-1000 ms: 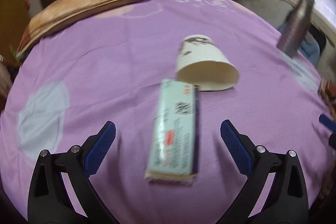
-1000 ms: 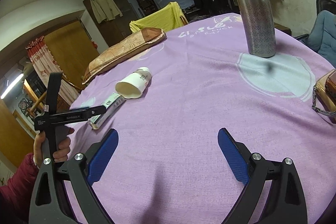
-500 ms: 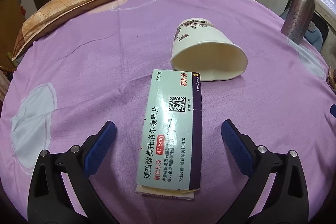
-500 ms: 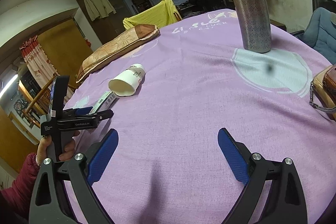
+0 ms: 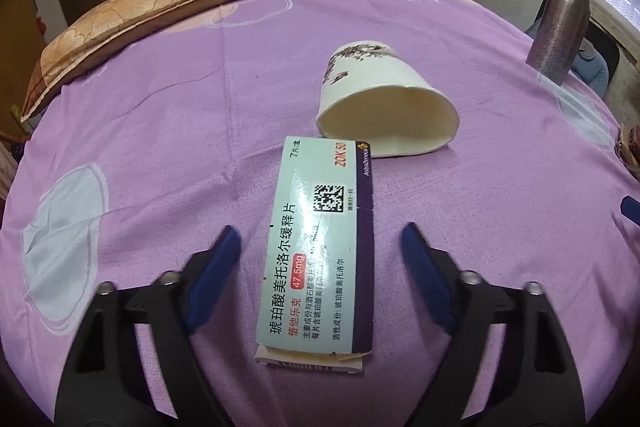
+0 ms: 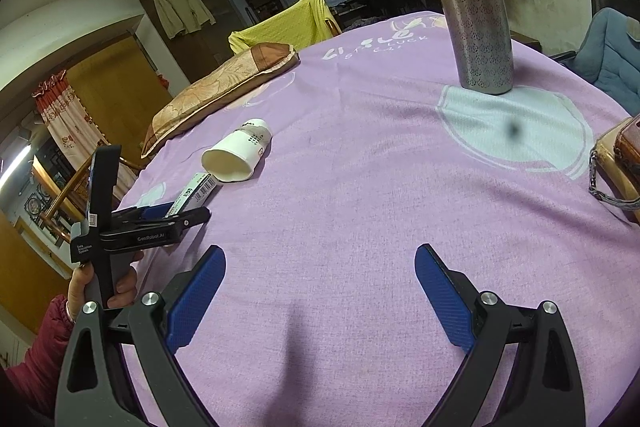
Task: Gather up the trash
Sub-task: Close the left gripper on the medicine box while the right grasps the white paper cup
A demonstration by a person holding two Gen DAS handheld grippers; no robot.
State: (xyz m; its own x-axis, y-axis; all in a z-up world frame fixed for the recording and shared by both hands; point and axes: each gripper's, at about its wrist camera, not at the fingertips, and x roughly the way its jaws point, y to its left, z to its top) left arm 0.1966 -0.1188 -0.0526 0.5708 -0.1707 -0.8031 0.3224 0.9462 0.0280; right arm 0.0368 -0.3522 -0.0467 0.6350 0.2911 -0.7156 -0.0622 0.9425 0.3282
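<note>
A pale green and purple medicine box (image 5: 320,247) lies flat on the purple tablecloth (image 5: 160,107), its near end between the jaws of my left gripper (image 5: 320,239). The jaws stand open on either side of the box, with a gap on each side. A white paper cup (image 5: 384,103) lies on its side just beyond the box, mouth toward me. In the right wrist view the box (image 6: 192,193) and cup (image 6: 238,155) lie at the left, with my left gripper (image 6: 176,213) at the box. My right gripper (image 6: 320,267) is open and empty over bare cloth.
A steel bottle (image 6: 472,7) stands at the far right of the round table. A brown patterned pillow (image 5: 132,15) lies at the far left edge. A brown bag with a chain (image 6: 616,163) sits at the right edge. A chair with a yellow cloth (image 6: 284,27) stands behind the table.
My left gripper has moved forward and down over the box, and its jaws have narrowed around it. The right gripper has barely moved.
</note>
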